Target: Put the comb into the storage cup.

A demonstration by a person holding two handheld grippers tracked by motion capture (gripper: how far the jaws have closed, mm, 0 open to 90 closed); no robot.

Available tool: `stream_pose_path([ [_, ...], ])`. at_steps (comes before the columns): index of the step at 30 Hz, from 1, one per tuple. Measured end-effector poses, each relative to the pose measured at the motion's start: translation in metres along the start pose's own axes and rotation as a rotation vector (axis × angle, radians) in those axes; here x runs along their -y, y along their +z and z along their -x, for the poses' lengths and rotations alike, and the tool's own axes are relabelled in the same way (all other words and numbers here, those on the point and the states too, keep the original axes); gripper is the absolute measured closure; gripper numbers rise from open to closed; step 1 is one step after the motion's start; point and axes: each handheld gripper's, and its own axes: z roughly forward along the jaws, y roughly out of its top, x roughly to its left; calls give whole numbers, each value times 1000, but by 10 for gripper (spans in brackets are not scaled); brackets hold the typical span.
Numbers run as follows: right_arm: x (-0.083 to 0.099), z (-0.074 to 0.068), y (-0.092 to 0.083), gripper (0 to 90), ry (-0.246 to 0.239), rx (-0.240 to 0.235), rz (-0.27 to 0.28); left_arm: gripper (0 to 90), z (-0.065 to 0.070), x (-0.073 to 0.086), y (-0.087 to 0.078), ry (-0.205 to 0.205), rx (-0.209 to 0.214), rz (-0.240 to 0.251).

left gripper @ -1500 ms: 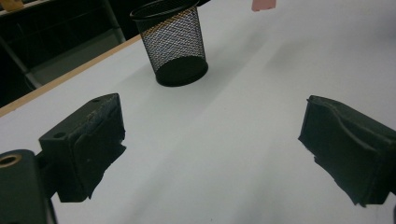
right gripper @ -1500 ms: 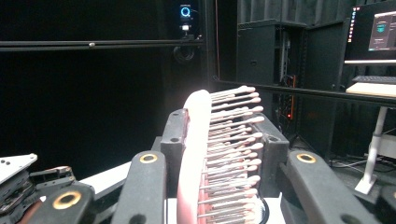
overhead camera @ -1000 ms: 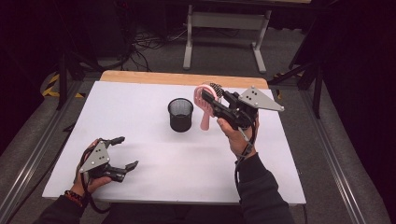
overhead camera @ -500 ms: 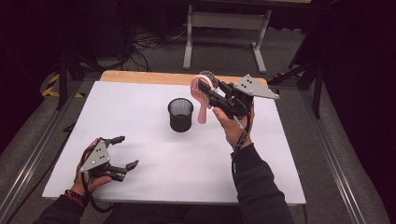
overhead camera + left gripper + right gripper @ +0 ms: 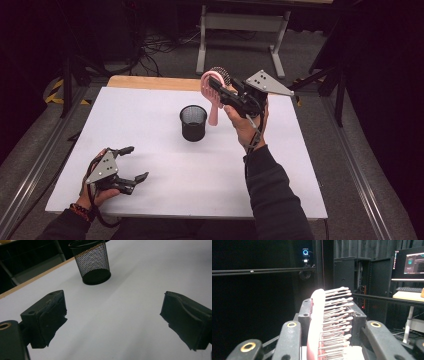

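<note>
Seen from above: white table [image 5: 150,130] with a wooden strip along its far edge, dark floor around. Near the middle, slightly toward the far side, a black mesh cup [image 5: 193,122], upright and open at the top. Just right of the cup and raised above the table, right gripper [image 5: 216,89], clamped on the head of a pink brush [image 5: 212,95]. Brush head up at the jaws, bristles facing away from the viewer, pink handle hanging down beside the cup's right side, not inside it. Grey three-cornered plate on top of that gripper, cable trailing down along the dark sleeve. At the near left corner of the table, left gripper [image 5: 131,162], resting low in the hand, jaws spread wide apart with nothing between them, pointing toward the table's middle and well apart from the cup. From the left gripper's own camera: two black pads [image 5: 47,317] far apart over bare white surface, mesh cup [image 5: 93,262] ahead between them. From the right gripper's own camera: pink brush [image 5: 317,325] pinched edge-on between the jaws, rows of pale round-tipped bristles sticking out to the right, dark room and a lit monitor [image 5: 409,263] behind.
</note>
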Motion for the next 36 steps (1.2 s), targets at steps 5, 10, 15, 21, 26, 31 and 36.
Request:
stream_pose_path([
  [5,-3,2,5,636,3,-1,6,70,-1,1,1,-11,8,0],
  [10,-6,1,13,636,-2,0,7,70,-1,1,1,-2,9,1],
  [15,-7,0,22,636,5,-4,-1,70,0,1,0,-1,12,1],
  [21,-7,1,32,636,24,4,6,69,2,1,-1,0,7,-6],
  [26,-9,3,44,637,24,18,-6,69,1,1,-5,-4,6,1],
  [31,-7,3,54,636,29,22,-3,68,2,0,-4,3,11,1],
  [36,0,2,64,637,25,24,-26,68,2,1,-5,5,18,1],
])
